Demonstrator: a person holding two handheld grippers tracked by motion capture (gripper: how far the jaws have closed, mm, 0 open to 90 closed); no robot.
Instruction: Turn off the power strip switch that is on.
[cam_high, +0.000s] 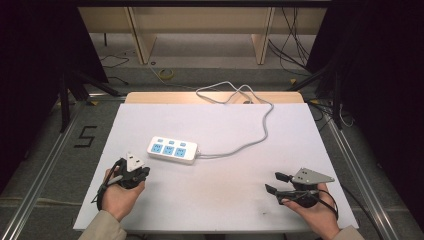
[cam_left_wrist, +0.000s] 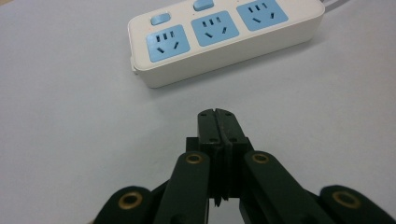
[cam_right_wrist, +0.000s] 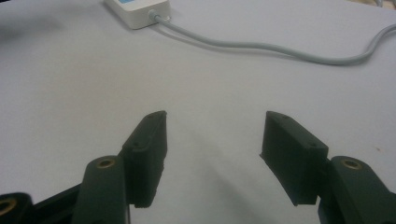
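Two grippers sit near the power strip (cam_high: 173, 150): left gripper (cam_left_wrist: 217, 113) jaws pressed together, right gripper (cam_right_wrist: 212, 135) spread and empty; a nudge from closed jaws could skid the strip; its cable (cam_high: 250, 125) might snag.

Power strip (cam_left_wrist: 219, 39) runs off the top edge in the left gripper view, so its far switches are chopped, and the right gripper view catches just one corner of it (cam_right_wrist: 137, 11). Its cable (cam_high: 250, 120) slips over the far edge of the counter (cam_high: 150, 210) and I can't tell where it ends. Socket markings are too tiny from the high view. The person's forearms (cam_high: 102, 227) are cut off at the bottom edge.
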